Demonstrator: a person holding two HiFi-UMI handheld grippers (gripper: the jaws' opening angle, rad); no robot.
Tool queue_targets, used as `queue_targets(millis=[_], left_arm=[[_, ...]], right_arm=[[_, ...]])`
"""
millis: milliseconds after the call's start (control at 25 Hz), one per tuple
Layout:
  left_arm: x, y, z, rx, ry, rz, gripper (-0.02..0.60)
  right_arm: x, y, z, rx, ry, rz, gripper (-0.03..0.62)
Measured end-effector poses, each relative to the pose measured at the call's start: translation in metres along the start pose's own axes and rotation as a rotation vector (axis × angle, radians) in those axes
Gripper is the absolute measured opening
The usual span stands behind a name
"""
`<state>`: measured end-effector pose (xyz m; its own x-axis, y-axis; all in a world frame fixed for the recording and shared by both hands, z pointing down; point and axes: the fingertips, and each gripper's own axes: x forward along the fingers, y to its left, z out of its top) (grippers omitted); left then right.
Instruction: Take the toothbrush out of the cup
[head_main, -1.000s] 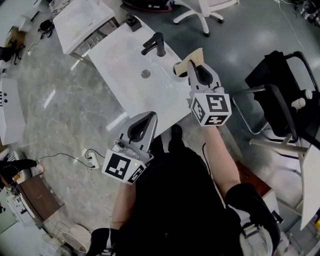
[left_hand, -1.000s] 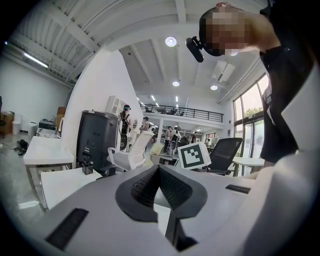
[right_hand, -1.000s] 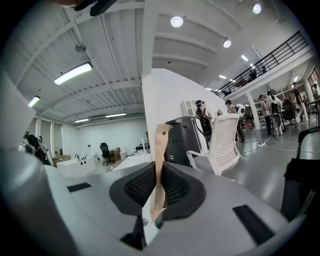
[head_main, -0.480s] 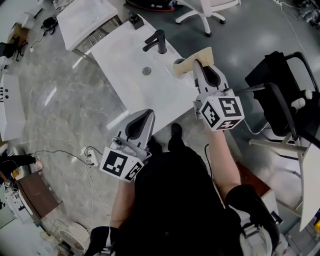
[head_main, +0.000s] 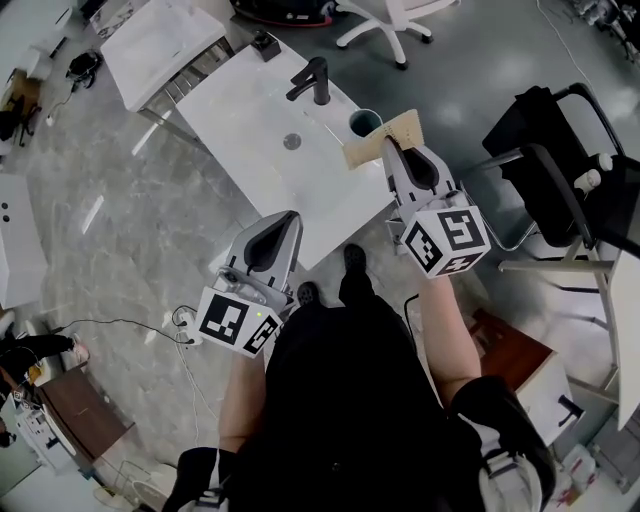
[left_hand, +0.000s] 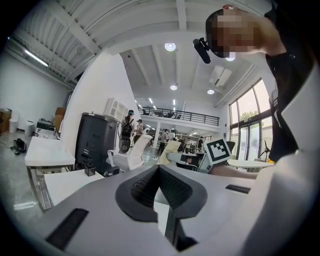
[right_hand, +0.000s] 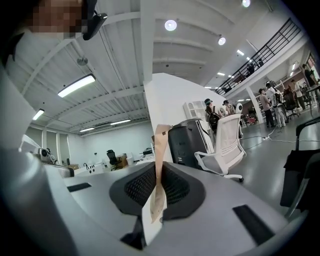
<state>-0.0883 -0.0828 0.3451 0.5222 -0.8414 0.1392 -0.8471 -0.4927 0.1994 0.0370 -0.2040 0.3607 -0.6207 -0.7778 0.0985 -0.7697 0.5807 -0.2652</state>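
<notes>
A dark teal cup (head_main: 365, 122) stands at the right end of the white sink counter (head_main: 245, 105). My right gripper (head_main: 391, 146) hangs just in front of it, level, shut on a flat tan toothbrush packet (head_main: 384, 137) that sticks out past the fingertips, clear of the cup. In the right gripper view the packet (right_hand: 160, 150) stands on edge, pinched between the black pads of the right gripper (right_hand: 159, 175). My left gripper (head_main: 286, 220) hovers at the counter's near edge; in its own view the left gripper (left_hand: 160, 172) is shut with nothing in it.
On the counter are a black faucet (head_main: 312, 80), a round drain (head_main: 291, 141) and a small black box (head_main: 266, 42). A white table (head_main: 160, 40) stands behind, a black chair (head_main: 560, 170) at the right, a white office chair (head_main: 395, 15) at the top.
My right gripper has drawn back and up from the cup with the packet, so the cup's mouth now shows. The left gripper has shifted slightly.
</notes>
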Motion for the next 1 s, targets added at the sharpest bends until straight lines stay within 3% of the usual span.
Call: queue_targets(millis=[400,1000], left_arm=[[-0.052,0.022,0.001,-0.015,-0.023,-0.075,0.015],[-0.098,0.006,-0.01,-0.004,-0.006,-0.222,0.015]], right_arm=[[-0.054,0.071,-0.013,0.006,0.001,-0.041,0.048],[-0.116,0.138,-0.041,0.095,-0.014,-0.084,0.048]])
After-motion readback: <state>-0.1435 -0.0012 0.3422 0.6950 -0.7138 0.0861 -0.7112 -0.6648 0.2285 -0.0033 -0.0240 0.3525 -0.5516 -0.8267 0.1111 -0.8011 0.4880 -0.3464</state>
